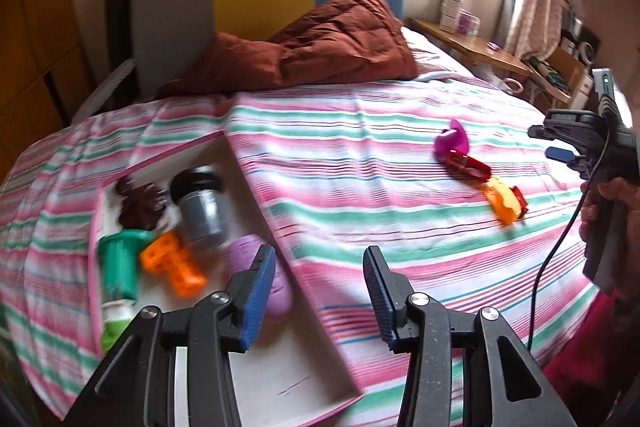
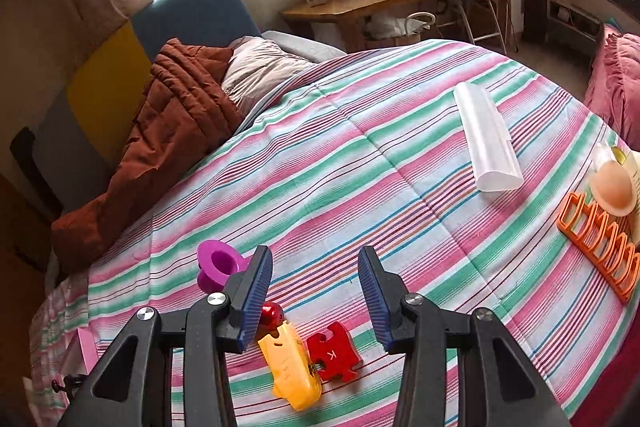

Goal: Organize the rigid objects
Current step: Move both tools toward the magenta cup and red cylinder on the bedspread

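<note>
Only the left wrist view shows the shallow white tray [image 1: 256, 211]; the right's adds an orange plastic rack [image 2: 600, 251] at the bed's edge. Left gripper [image 1: 316, 267] and right gripper [image 2: 314, 267] gape empty.

The left gripper [image 1: 318, 267] is pointing downward with its jaws standing apart and nothing between the pads. The right gripper [image 2: 314, 269] is also tilting downward, jaws apart and empty. A hand [image 1: 612, 203] is gripping its handle.

Striped pink-green bedspread [image 2: 360, 147] — brown quilt [image 1: 320, 39], orange rack [image 2: 600, 247].
</note>
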The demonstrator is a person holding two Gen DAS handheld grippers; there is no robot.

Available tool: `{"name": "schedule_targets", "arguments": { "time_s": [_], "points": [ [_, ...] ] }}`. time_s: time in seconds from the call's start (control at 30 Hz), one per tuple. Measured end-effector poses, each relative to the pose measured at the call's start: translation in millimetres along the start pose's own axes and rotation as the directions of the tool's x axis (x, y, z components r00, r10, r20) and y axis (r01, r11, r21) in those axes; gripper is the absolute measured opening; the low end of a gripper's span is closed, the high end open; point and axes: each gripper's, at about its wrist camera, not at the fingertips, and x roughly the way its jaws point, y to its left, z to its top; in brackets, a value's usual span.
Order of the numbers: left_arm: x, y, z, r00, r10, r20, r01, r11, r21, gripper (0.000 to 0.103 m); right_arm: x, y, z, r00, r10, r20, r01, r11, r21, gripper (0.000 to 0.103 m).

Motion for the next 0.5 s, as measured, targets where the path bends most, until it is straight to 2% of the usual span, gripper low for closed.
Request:
{"name": "schedule_targets", "arguments": {
  "time_s": [0.13, 0.33, 0.4, 0.5],
  "points": [
    [17.9, -17.0, 11.4, 0.998, -0.044, -0.032, 0.045, 0.999, 0.008, 0.047, 0.7, -2.7, 0.4, 1.0, 0.013, -0.007, -0.013, 1.0, 0.024, 0.045],
    [41.8, -43.9, 25.7, 0.995, -0.07, -0.068, 0.074, 0.995, 0.063, 0.047, -0.4, -13.4, 2.6, 0.999, 0.04, -0.011, -0.039, 0.996, 0.082, 0.045],
    [48.4, -51.3, 31.3, 0.994, -0.077, -0.075, 0.083, 0.993, 0.081, 0.057, -1.0, -18.6, 4.5, 0.999, 0.043, -0.006, -0.042, 0.993, 0.113, 0.046],
    [57.1, -62.1, 42.0, 0.993, -0.089, -0.079, 0.097, 0.99, 0.106, 0.059, -0.7, -24.6, 4.4, 0.998, 0.056, -0.014, -0.053, 0.987, 0.153, 0.046]
  ]
}}
